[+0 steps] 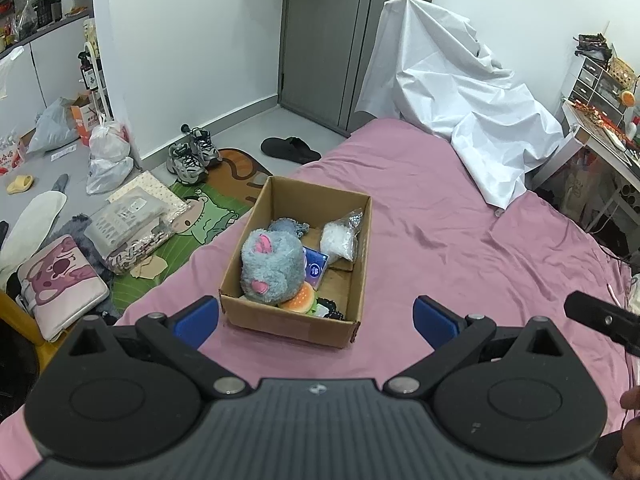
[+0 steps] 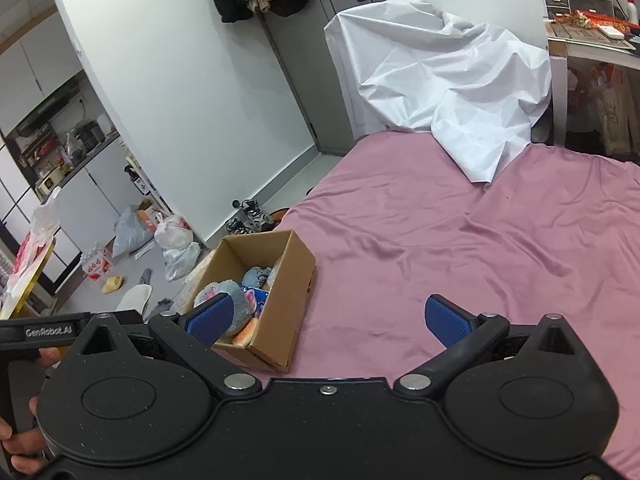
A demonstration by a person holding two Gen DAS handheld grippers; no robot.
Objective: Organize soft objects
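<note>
An open cardboard box stands on the pink bed sheet near the bed's left edge. In it lie a grey plush with pink paws, a burger-shaped soft toy, a blue packet, a clear bag of white filling and a blue-grey knitted piece. My left gripper is open and empty, just short of the box's near wall. My right gripper is open and empty, to the right of the box, above the sheet.
A white cover is draped over something at the bed's far end. A desk stands at the right. On the floor to the left lie shoes, a slipper, bags and a cushion.
</note>
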